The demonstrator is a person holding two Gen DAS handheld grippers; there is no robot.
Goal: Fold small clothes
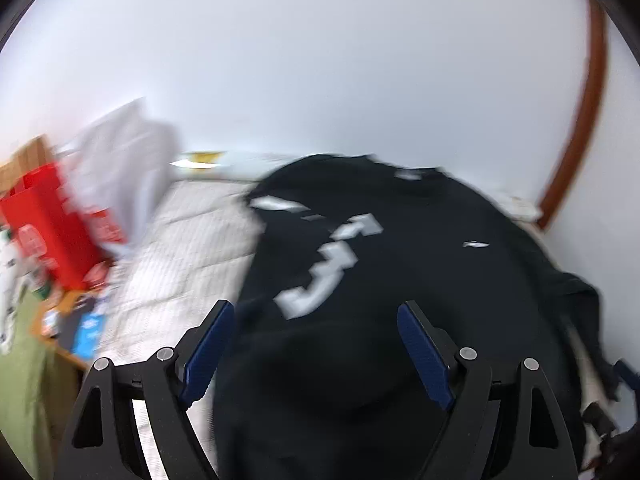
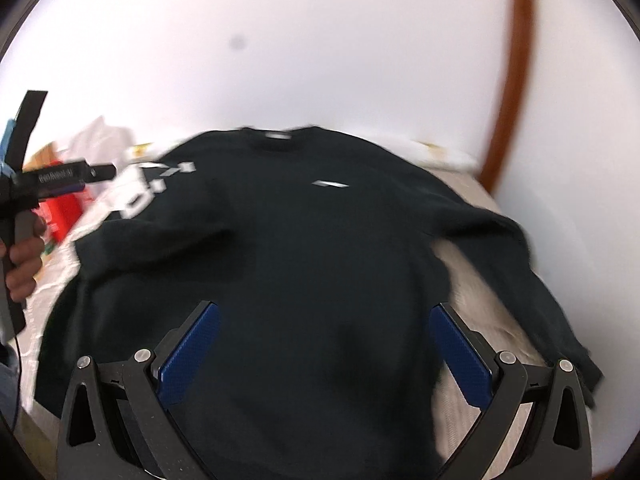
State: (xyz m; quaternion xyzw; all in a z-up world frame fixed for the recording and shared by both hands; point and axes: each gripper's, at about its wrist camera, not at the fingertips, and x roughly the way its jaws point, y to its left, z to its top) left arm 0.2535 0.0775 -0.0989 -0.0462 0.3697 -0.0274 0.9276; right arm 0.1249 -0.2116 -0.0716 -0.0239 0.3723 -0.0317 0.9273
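Note:
A black sweatshirt [image 2: 304,240] with white print lies spread on the bed, collar toward the wall, its left sleeve folded over the chest. It also shows in the left wrist view [image 1: 400,260]. My left gripper [image 1: 316,308] is open and empty above the sweatshirt's left side, its blue pads [image 1: 210,350] wide apart. My right gripper [image 2: 326,310] is open and empty above the lower body of the sweatshirt. The left gripper's body [image 2: 52,178] and the hand holding it show at the left of the right wrist view. Both views are motion-blurred.
The pale quilted bed cover [image 1: 180,248] lies under the sweatshirt. A red bag [image 1: 52,224] and white clothes [image 1: 124,160] sit at the bed's left. A white wall [image 2: 320,60] stands behind, with a brown wooden frame [image 2: 516,80] at the right.

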